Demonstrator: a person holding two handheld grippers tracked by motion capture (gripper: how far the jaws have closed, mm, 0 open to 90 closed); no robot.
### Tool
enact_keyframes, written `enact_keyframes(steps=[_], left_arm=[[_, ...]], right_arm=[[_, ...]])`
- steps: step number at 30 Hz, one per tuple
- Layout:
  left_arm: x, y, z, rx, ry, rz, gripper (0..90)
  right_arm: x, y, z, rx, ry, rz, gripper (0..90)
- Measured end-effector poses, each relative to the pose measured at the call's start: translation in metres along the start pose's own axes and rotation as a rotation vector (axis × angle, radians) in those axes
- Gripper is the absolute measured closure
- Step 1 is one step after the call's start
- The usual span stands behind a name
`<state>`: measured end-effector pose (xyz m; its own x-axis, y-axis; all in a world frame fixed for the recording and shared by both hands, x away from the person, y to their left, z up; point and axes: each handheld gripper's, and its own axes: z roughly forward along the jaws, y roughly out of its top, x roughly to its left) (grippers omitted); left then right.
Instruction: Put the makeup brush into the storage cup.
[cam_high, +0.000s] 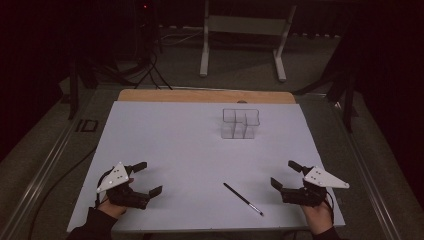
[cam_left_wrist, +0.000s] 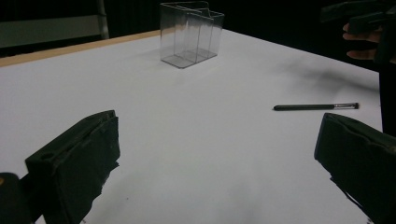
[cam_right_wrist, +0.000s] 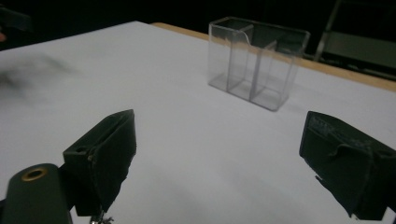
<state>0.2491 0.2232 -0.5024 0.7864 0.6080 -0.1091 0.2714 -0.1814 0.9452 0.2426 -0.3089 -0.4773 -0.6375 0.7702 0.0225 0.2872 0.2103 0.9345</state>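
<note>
A white tabletop (cam_high: 190, 150) with a wooden strip along its far edge carries everything, and dark floor lies around it with a pale metal frame (cam_high: 243, 30) standing beyond the far side. On the far half of the tabletop, slightly right of centre, stands a clear plastic organizer (cam_high: 240, 124) divided into compartments, upright and with nothing visible inside. The left gripper (cam_high: 148, 178) rests low at the near left corner, held by a hand in a dark sleeve, its jaws spread wide with nothing between them. The right gripper (cam_high: 286, 174) sits at the near right corner, likewise spread wide and holding nothing. Between the two grippers, nearer the right one but apart from it, a slim black brush (cam_high: 243, 199) with a silver ferrule lies flat on the tabletop, well apart from the organizer.
</note>
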Motion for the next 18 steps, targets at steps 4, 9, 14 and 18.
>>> enact_keyframes(steps=[4,9,14,18], left_arm=[[-0.0001,0.0005,-0.0005,-0.005,-0.002,0.002,1.3],[0.0009,0.0007,-0.0017,-0.014,0.002,-0.008,1.3],[0.0003,0.001,-0.0017,-0.014,-0.001,-0.006,1.3],[0.0004,0.0014,-0.0024,-0.021,0.001,-0.008,1.3]], right_arm=[[-0.0026,-0.0025,0.0023,0.024,0.006,0.019,11.0],[-0.0026,-0.002,0.0023,0.037,-0.015,0.016,10.9],[-0.004,-0.0028,0.0018,0.045,-0.054,0.024,11.0],[-0.0042,-0.0001,0.002,0.09,-0.081,0.029,13.2]])
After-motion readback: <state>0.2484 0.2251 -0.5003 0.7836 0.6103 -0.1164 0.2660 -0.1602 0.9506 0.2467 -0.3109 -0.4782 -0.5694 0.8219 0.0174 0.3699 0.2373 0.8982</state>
